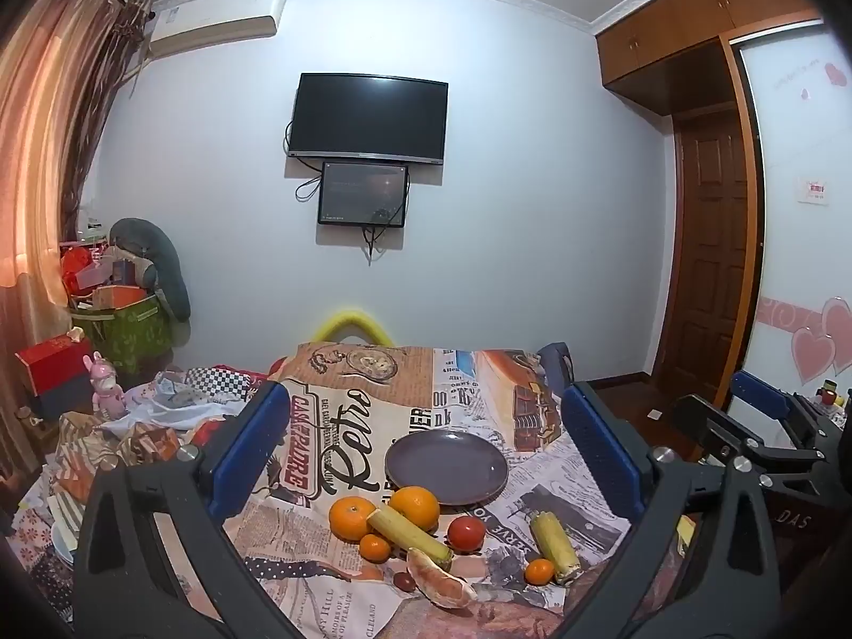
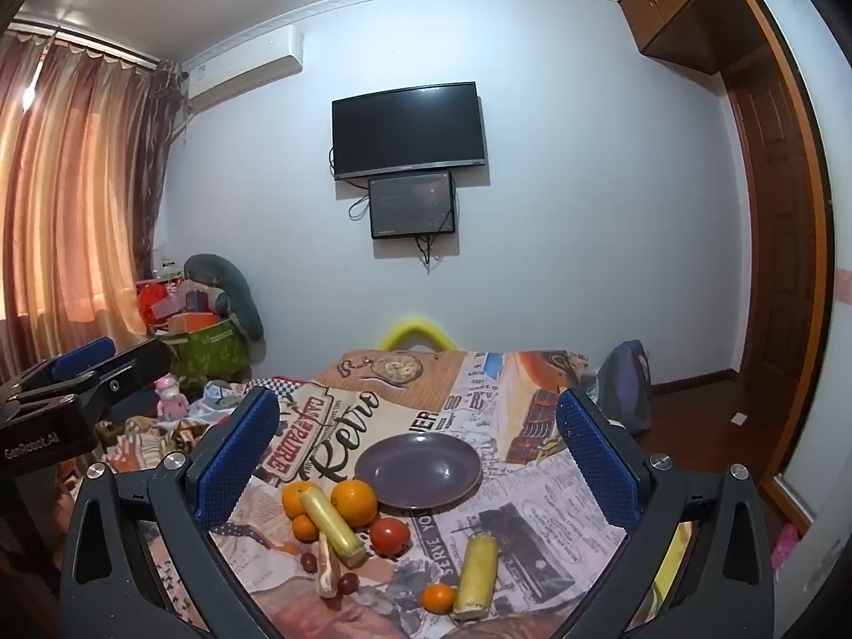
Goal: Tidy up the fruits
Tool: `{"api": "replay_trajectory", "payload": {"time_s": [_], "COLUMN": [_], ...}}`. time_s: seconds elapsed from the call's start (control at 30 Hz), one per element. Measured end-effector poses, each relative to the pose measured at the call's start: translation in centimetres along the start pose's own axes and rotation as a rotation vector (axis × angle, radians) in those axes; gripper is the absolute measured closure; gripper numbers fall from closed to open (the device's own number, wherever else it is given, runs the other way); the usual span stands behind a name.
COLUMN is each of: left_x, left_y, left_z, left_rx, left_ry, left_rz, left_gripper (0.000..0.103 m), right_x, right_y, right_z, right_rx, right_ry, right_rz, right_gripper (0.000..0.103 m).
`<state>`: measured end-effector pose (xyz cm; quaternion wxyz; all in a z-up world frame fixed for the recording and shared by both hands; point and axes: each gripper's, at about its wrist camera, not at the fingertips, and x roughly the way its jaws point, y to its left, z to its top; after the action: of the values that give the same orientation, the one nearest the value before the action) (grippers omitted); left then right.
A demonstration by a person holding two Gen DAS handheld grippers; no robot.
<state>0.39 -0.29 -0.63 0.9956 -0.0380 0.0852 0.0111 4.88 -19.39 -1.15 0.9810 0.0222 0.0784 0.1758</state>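
Observation:
A purple plate (image 1: pixel 446 466) (image 2: pixel 418 470) lies empty on the printed tablecloth. In front of it sit two oranges (image 1: pixel 414 506) (image 2: pixel 354 502), a red tomato (image 1: pixel 466 532) (image 2: pixel 390 535), two corn cobs (image 1: pixel 554 539) (image 2: pixel 476 575), small tangerines (image 1: pixel 539 571) (image 2: pixel 437 597), a pomelo wedge (image 1: pixel 439 580) (image 2: pixel 327 567) and dark grapes (image 2: pixel 349 583). My left gripper (image 1: pixel 426 452) is open and empty above the fruit. My right gripper (image 2: pixel 415 458) is open and empty, held back from the fruit. Each gripper shows at the edge of the other's view.
The tablecloth (image 1: pixel 341 426) covers a table whose far edge meets a yellow chair back (image 1: pixel 354 322). Clutter, boxes and a pink toy (image 1: pixel 106 391) lie at the left. A bag (image 2: pixel 625 383) stands at the right, by a wooden door (image 1: pixel 708 266).

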Motion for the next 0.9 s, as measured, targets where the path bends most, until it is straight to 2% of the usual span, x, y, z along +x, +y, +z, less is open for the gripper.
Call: {"api": "replay_trajectory", "payload": {"time_s": [0.9], "left_x": [0.4], "left_y": [-0.04], "left_z": [-0.24], "left_rx": [0.004], "left_ry": [0.012], "left_rz": [-0.013], "left_gripper": [0.0], "right_x": [0.26], "right_y": [0.38], "right_z": [-0.11], "right_rx": [-0.002], "right_ry": [0.002], "right_rz": [0.003], "right_gripper": [0.0]}}
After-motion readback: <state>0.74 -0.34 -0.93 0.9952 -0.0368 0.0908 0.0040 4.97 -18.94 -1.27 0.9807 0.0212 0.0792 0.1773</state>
